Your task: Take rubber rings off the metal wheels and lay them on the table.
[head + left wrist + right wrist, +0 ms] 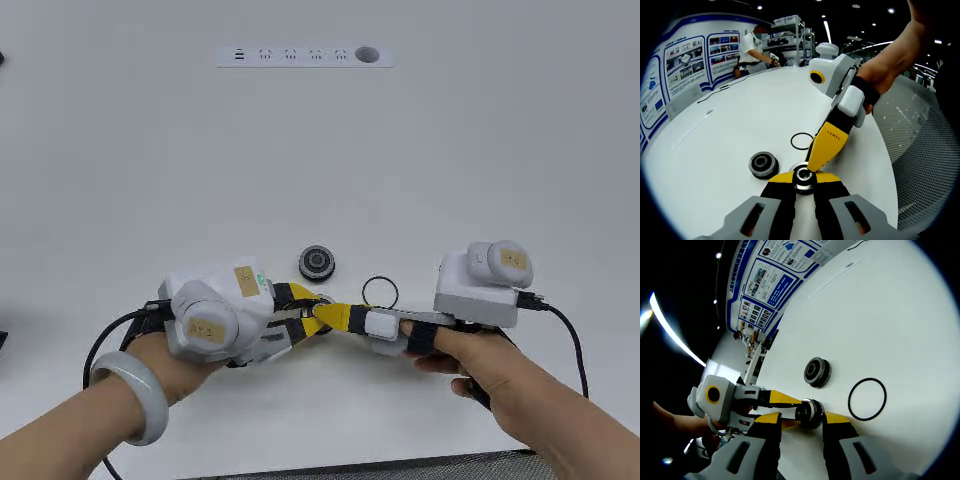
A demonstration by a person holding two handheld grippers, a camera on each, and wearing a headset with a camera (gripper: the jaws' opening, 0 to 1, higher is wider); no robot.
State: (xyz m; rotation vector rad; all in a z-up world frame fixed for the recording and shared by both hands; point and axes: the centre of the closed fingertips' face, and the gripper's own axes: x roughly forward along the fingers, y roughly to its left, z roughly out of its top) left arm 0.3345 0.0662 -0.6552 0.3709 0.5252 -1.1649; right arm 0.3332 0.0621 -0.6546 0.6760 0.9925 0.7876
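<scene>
The left gripper [305, 310] is clamped on a metal wheel [803, 176]. In the left gripper view its two yellow tips press the wheel from either side, just above the table [330, 160]. The left hand [168, 365] grips the body from below and behind. The forearm comes in from the person's lower left and wears a pale bracelet [132, 396] at the wrist. The gripper points straight across at the other one, so the two meet tip to tip.

The right gripper [803, 418] reaches the same wheel from the opposite side with its jaws apart. In the right gripper view the wheel sits between them, against one yellow tip and with a small gap at the other. Whether that tip presses the wheel or only touches it cannot be told. In the left gripper view one of its yellow jaws slants down onto the wheel's upper edge. The right hand [470, 352] wraps the handle with the fingers [425, 335] stretched forward along it, and the forearm enters from the lower right.

Just beyond the meeting tips, on the far side from the person, a rubber ring [380, 292] lies flat and loose on the table. It is nearer the right gripper's body than the left's. A second wheel [317, 263], dark around its rim, lies flat near the ring, ahead of the left gripper's tips and apart from both grippers. Well beyond both, a white power strip [305, 56] lies on the far part of the table.
</scene>
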